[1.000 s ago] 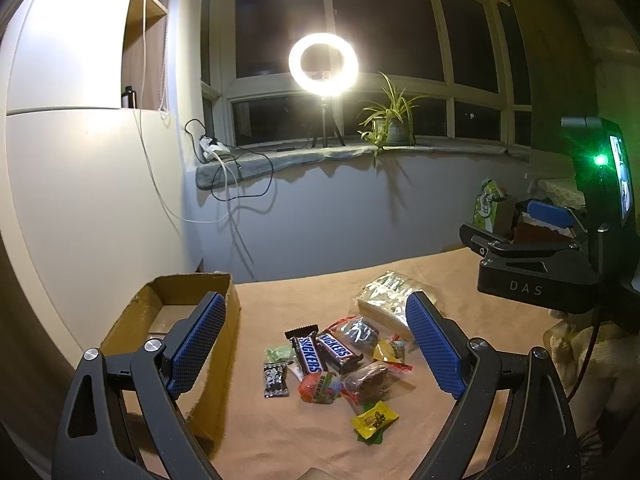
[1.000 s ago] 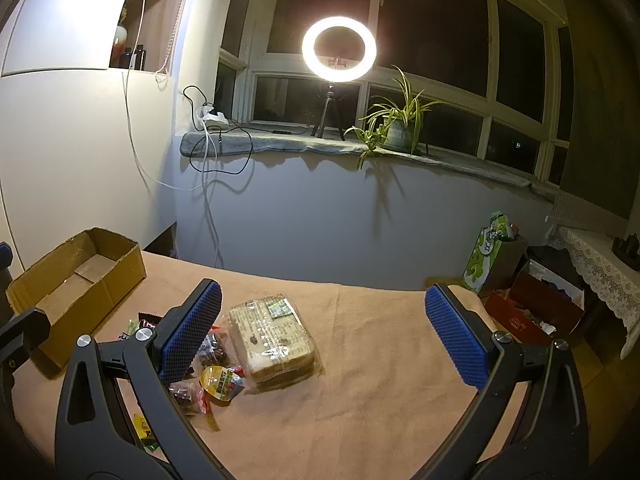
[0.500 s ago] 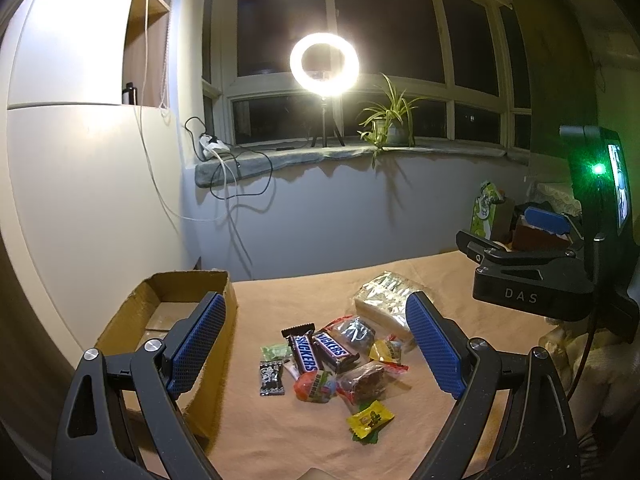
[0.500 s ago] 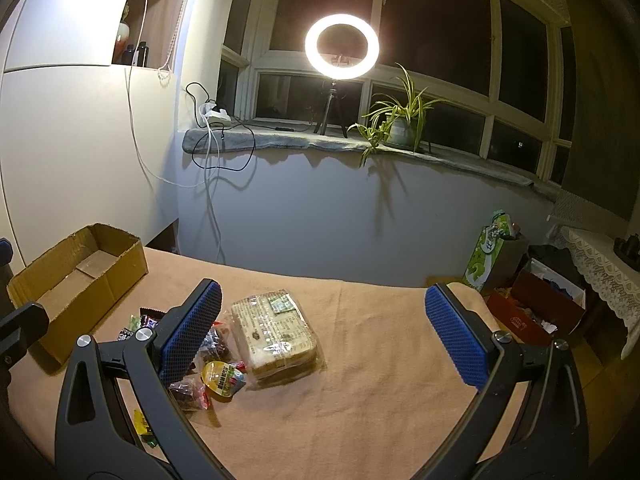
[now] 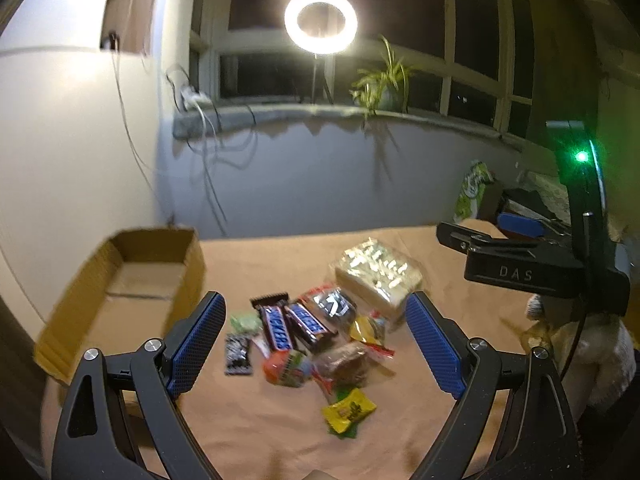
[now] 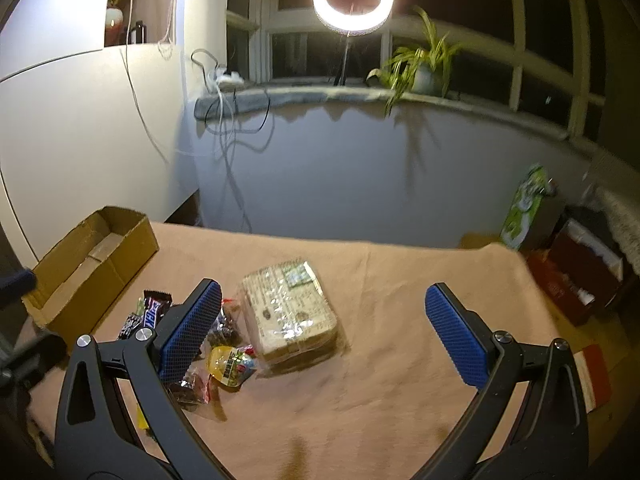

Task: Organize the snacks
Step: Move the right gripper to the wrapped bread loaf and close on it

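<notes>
A: Where are the snacks?

B: In a heap on the tan table [image 5: 256, 264]. Two Snickers bars [image 5: 292, 328] lie side by side in the middle, a black sachet [image 5: 238, 354] to their left, an orange packet [image 5: 286, 368] and a brown wrapped cake [image 5: 346, 364] below them, and a yellow sweet [image 5: 349, 410] lies apart, nearest the camera. A clear-wrapped block [image 5: 378, 272] sits at the far right edge of the heap.

A: And the left hand-held gripper [image 5: 316, 344]?

B: Raised over the heap with its blue pads spread wide, empty. In its own view the Snickers bars, the orange packet and the cake fall between the two pads; nothing touches them.

A: The right hand-held gripper [image 6: 322, 334]?

B: Also spread wide and empty. From its camera the block [image 6: 290, 312] lies between the pads, nearer the left one. A yellow packet [image 6: 230, 364] and the dark wrappers lie beside and partly behind that left finger [image 6: 188, 328]. In the left view, the right gripper's black body [image 5: 520, 272] hangs beyond the block, to the right.

A: Is there a box?

B: A cardboard box [image 5: 120, 276] stands open at the table's left edge, beside the heap. Its visible floor is bare.
</notes>
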`<state>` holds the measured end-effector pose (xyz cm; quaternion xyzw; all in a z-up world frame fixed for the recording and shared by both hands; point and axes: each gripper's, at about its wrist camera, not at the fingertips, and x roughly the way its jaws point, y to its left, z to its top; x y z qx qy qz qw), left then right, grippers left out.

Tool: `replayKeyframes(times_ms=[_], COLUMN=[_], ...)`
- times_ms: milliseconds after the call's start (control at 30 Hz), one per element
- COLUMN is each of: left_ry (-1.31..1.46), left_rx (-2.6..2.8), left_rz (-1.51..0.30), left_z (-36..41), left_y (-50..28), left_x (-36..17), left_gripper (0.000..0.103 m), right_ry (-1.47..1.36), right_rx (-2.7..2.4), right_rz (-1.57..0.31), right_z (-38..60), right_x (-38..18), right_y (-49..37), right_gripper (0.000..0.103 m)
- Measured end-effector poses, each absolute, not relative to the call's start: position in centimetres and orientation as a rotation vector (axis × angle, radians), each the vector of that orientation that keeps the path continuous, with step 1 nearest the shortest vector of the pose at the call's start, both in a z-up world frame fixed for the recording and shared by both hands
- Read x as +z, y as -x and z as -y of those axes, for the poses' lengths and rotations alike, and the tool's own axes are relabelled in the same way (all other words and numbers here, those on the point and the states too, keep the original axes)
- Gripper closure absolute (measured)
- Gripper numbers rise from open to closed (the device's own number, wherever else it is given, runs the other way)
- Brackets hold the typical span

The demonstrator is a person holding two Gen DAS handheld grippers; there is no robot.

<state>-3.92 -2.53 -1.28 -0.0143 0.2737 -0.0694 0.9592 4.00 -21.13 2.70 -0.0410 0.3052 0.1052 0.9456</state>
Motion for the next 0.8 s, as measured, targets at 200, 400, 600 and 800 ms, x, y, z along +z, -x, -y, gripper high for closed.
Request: replayKeyframes(times_ms=[200, 400, 600, 800], left_ry=[0.105, 0.146, 0.204, 0.247], left_rx=[-0.199, -0.270, -0.337, -0.374], left_rz=[-0.655, -0.745, -0.850, -0.917], left_z=[2.6, 3.7, 5.1, 6.5], left_y=[1.7, -0.5, -3.6, -5.9], left_x=[-2.8, -4.0, -5.9, -6.9], left_gripper=[0.012, 0.017, 0.028, 0.039], right_ry=[0.016, -0.052, -0.193, -0.261], right_rx=[0.303, 0.357, 0.414, 0.439], right_rz=[-0.762, -0.882, -0.965, -1.016], right_z=[21.6, 21.9, 23.3, 23.8], right_x=[0.2, -2.2, -4.0, -5.6], right_y=[-7.1, -10.1, -12.7, -14.4], right_gripper=[0.000, 0.000, 0.000, 0.000])
